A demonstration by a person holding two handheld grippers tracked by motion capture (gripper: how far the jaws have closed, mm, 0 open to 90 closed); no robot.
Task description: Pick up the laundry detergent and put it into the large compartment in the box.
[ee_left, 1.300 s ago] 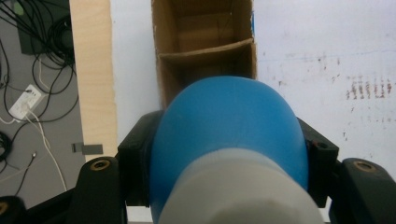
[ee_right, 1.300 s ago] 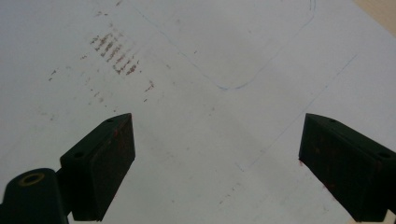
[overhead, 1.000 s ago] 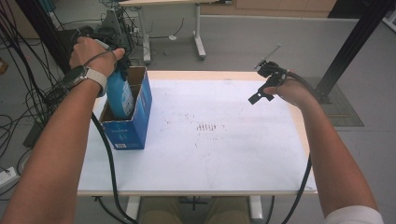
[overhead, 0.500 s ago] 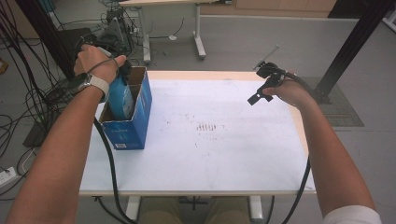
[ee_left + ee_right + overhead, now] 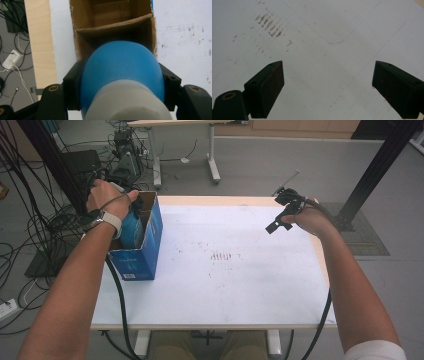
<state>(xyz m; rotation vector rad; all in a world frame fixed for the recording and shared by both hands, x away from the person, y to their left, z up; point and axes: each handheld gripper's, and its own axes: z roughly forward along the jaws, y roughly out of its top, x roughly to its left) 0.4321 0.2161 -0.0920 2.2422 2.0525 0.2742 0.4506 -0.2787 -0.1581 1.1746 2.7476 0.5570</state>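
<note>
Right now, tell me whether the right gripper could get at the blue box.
Probably yes. The right gripper is open and holds nothing, and the white tabletop between it and the blue box is bare, though the box sits at the far left edge.

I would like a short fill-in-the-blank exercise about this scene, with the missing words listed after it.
1. The left claw is shut on a ____ bottle.
2. The bottle is held over an open cardboard ____.
3. The jaws of the right claw stand ____, with nothing between them.
4. The box stands near the table's ____ edge.

Missing words: blue; box; open; left
</note>
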